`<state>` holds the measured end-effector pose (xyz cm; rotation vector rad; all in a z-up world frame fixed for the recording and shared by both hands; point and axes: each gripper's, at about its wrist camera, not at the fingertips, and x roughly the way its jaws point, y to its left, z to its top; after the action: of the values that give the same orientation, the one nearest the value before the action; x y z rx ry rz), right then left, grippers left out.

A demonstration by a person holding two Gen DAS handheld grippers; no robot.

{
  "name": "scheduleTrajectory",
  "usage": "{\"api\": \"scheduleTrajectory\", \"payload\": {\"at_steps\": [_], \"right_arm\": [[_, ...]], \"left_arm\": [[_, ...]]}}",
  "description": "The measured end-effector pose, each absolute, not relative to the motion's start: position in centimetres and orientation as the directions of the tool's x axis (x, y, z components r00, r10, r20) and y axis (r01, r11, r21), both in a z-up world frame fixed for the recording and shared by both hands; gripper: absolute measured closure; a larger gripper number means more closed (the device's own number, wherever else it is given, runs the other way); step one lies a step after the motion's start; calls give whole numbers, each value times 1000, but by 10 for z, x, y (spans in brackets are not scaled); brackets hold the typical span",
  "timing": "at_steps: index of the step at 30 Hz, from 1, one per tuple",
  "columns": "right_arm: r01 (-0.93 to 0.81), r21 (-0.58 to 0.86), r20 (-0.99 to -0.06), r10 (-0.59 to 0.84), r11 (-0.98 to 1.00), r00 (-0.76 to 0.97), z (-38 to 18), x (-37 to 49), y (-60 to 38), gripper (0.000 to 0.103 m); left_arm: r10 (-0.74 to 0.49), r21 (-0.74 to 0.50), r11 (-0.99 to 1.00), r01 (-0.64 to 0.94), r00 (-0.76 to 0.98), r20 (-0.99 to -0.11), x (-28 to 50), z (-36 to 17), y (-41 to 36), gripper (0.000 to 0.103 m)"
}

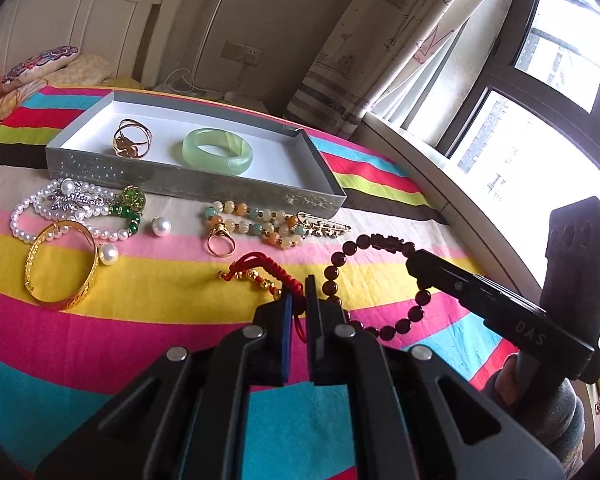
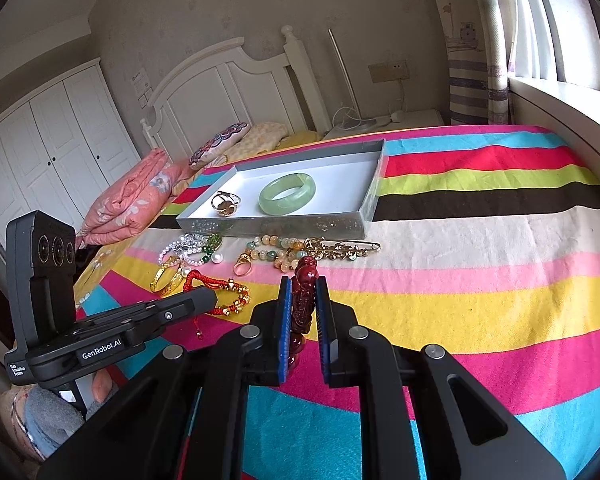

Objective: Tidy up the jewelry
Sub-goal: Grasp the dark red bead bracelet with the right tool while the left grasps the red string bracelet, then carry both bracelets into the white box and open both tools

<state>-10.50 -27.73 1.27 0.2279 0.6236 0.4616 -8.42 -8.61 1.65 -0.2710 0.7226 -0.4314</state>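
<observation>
**Two bracelets gripped, the tray still to reach**

While both claws hold beads, the risks run from the big surfaces down to the small pieces. Widest of all is the bed (image 2: 480,216) with its striped cover, a soft, uneven base, so anything dropped may roll or sink into a fold. On it lies the grey tray (image 1: 204,184), already holding a jade bangle (image 1: 218,151) and a gold ring-shaped piece (image 1: 132,138); its wall is low, and a bracelet swung in carelessly could knock these or catch the rim.

Next come the tools. The right claw (image 2: 304,308) is pressed together on the carved charm of the dark red bead bracelet (image 1: 374,280), which hangs as a loop from its tip. Judging by that grip on one hard, rounded piece, the beads could twist out if the carry is jerky. The left claw (image 1: 298,300) is pinching the cord of the red string bracelet (image 1: 260,270), just beside the dark red loop; lifted together, the two might tangle.

Smallest are the loose pieces in front of the tray: the gold bangle (image 1: 62,264), the pearl strand (image 1: 66,210), the pastel bead bracelet (image 1: 256,222), the gold ring (image 1: 221,242) and the brooch pin (image 1: 324,224). A trailing cord could drag any of them.
</observation>
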Motion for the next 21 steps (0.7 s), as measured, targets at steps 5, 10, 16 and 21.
{"api": "scheduleTrajectory", "payload": {"at_steps": [5,10,16,21], "right_arm": [[-342,347,-488,480,873,729,15,-108,-281,90],[-318,356,-495,466,879,733,18,-105,-283,90],[-317,353,-488,462,880,741,29,-100,-280,90],[-344,322,-469,465,882,751,46,-95,-267,90]], "left_arm": [[-483,-387,871,304,680,-552,-89,19,-85,98],[-469,-344,880,327,711,-524,-102,28,-87,98],[-443,-327,892,311,740,-506,-103,40,-73,98],[-423,-324,899,294,771,-476,-101,55,-55,98]]}}
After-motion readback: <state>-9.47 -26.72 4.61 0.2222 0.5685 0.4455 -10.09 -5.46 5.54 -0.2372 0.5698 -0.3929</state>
